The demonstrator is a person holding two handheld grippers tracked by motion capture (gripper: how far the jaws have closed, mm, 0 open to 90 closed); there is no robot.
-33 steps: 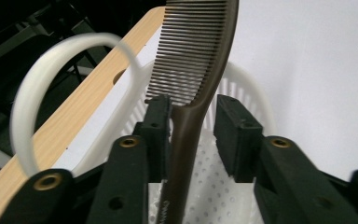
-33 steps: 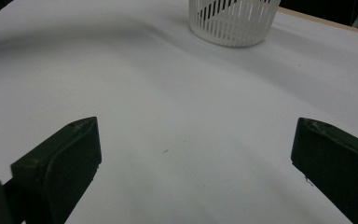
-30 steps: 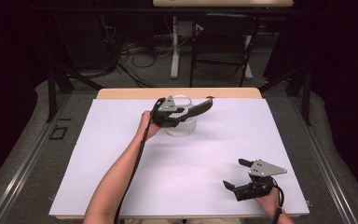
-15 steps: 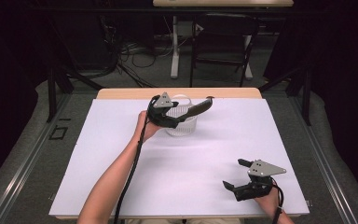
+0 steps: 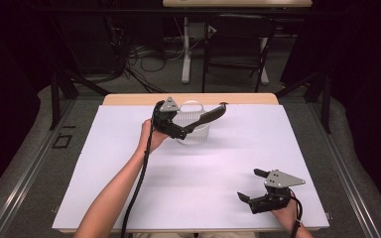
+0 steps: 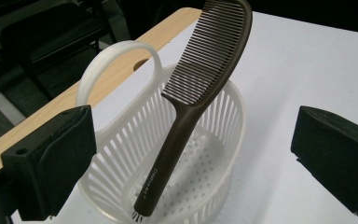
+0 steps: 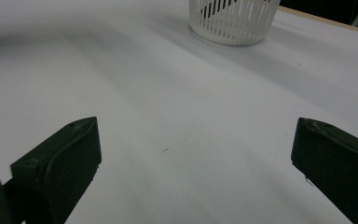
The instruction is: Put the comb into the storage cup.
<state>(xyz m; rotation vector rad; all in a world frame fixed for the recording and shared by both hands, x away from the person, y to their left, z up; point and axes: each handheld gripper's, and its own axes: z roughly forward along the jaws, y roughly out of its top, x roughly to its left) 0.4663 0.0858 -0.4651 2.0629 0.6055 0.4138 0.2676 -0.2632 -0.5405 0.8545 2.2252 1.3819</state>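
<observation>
A dark brown comb [image 6: 182, 121] stands slanted in a white slatted basket [image 6: 121, 135], handle end down on the floor and teeth sticking out over the rim. My left gripper [image 6: 193, 135] is open. Its jaws have just been opening and stand wide on either side of the comb, touching nothing. From above, the comb [image 5: 209, 116] leans right out of the basket [image 5: 193, 134], with the left gripper [image 5: 181, 131] just left of it. Near the front right of the table, my right gripper [image 5: 248, 184] is open and holds nothing.
A white sheet [image 5: 129, 163] covers the table, with a wooden strip [image 5: 129, 99] along the far edge. From the right gripper [image 7: 196, 135] the basket [image 7: 233, 21] stands far ahead. A chair [image 5: 238, 44] and cables are on the floor beyond.
The left gripper's jaws opened off the comb's handle, and the hand drew back to the left and a little up. The comb stayed leaning in the basket. The right gripper kept still.
</observation>
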